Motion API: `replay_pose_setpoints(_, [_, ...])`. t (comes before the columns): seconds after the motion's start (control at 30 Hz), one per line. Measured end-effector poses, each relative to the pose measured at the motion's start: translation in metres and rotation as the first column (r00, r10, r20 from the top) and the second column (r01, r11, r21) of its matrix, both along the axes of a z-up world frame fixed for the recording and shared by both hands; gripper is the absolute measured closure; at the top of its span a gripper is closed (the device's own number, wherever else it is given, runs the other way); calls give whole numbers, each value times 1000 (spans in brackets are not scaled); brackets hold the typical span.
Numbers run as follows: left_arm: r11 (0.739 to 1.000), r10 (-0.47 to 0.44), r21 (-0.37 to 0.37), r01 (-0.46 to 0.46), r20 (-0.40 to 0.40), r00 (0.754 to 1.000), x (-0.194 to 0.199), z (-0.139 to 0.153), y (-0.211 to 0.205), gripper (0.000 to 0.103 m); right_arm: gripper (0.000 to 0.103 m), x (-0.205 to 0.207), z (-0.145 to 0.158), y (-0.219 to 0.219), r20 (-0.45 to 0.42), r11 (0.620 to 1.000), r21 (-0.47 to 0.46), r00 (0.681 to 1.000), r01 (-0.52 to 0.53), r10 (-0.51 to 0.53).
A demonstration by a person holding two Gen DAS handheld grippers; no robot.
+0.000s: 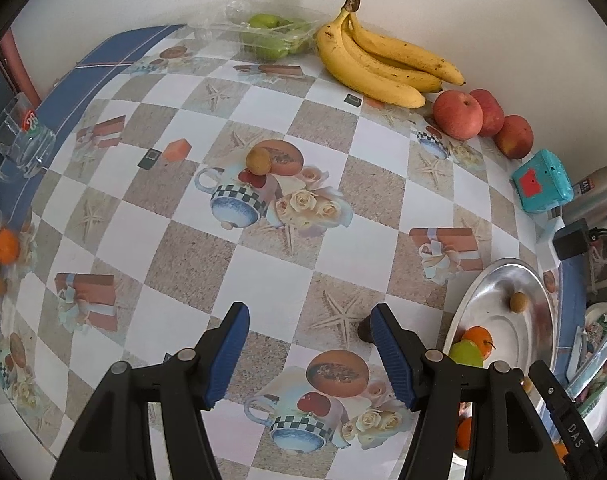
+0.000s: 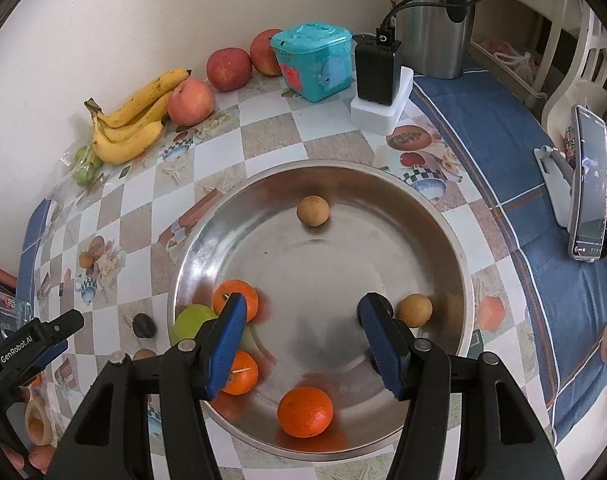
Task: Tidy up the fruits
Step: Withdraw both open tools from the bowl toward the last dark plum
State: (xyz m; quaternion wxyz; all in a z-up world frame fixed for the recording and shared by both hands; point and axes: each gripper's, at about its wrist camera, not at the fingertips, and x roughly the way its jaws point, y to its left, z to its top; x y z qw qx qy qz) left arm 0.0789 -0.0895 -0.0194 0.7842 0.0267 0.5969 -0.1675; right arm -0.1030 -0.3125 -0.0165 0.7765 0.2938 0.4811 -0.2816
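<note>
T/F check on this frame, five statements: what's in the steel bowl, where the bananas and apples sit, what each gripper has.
1. The steel bowl holds three oranges. True.
2. The bananas lie in the bowl. False: they lie on the table by the wall.
3. The right gripper holds an orange. False: its jaws are open and empty.
4. Three apples sit beside the bananas. True.
5. The left gripper grips a small brown fruit. False: that fruit lies apart on the table.

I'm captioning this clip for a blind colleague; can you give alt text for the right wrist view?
The open right claw hangs empty over a steel bowl holding three oranges, a green fruit and two small tan fruits. Bananas and red apples lie along the wall behind.
</note>
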Motion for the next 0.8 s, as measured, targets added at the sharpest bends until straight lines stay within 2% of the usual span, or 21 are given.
replay_pose_setpoints(0.07, [1000,5,18,-5,-6,1000,1,-4,0,20,42,0,-3,0,-8,1000,0,1000,-2,2])
replay_pose_setpoints(0.13, [999,8,44,-8,-17,1000,1,-9,0,10,41,1,-6,1,-18,1000,1,1000,-7,7])
replay_pose_setpoints(0.17, [998,11,63,-10,-26,1000,1,-14,1,6,34,1,-9,1,-26,1000,0,1000,-9,9])
replay_pose_setpoints(0.23, [997,17,81,-14,-37,999,1,-19,2,3,25,2,-13,2,-38,1000,-4,999,-13,12])
replay_pose_setpoints(0.4, [990,28,137,-21,-51,998,2,-32,3,1,24,2,-22,2,-62,1000,3,998,-14,14])
replay_pose_setpoints(0.6, [988,31,151,-27,-29,999,2,-32,5,0,24,3,-28,2,-76,1000,8,997,-13,14])
replay_pose_setpoints(0.73, [984,19,176,-19,6,1000,0,-31,4,0,9,3,-29,3,-76,1000,-9,997,-14,14])
replay_pose_setpoints(0.8, [985,16,174,-17,6,1000,1,-31,4,0,9,2,-28,3,-72,1000,-17,997,-11,9])
